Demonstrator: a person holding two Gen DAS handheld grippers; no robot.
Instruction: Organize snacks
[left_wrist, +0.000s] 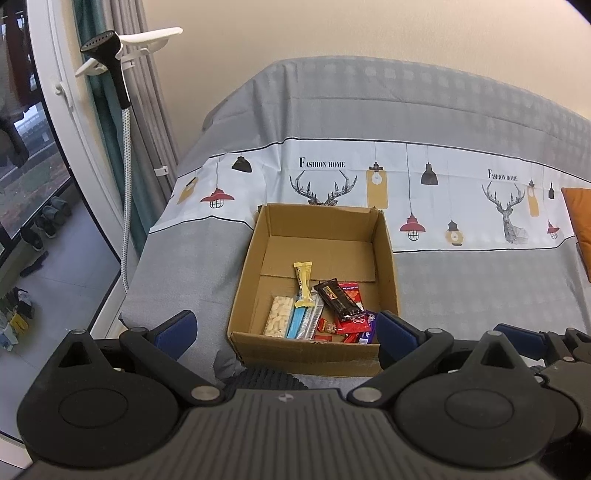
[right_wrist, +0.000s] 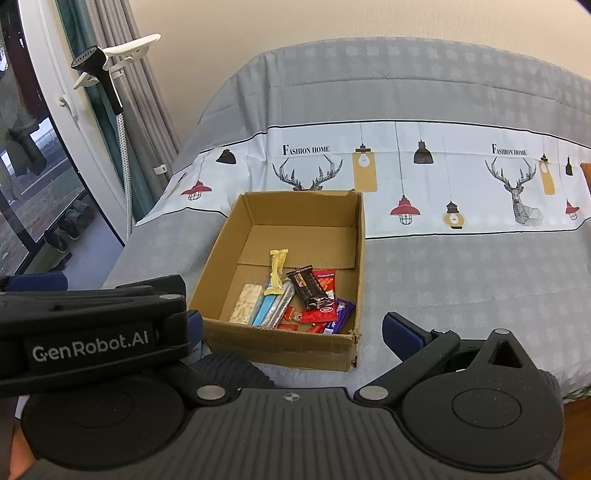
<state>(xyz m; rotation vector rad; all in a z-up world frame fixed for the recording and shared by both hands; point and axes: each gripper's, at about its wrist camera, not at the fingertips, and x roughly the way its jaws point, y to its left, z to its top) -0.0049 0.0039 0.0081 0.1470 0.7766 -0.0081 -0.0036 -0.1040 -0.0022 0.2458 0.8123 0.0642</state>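
The cardboard box's (left_wrist: 314, 354) near wall hides the lower ends of the snack packets (left_wrist: 347, 326) piled against it, and the print on their wrappers is too small to read — the red and purple ones lie half buried under a dark bar (left_wrist: 338, 298). In the right wrist view the left gripper's (right_wrist: 92, 325) body covers the right gripper's (right_wrist: 291, 328) left finger and the box's near left corner. An orange cushion (left_wrist: 580, 221) is cut off by the left wrist view's right edge, and the shoes (left_wrist: 44, 221) behind the glass door are too dim to count.
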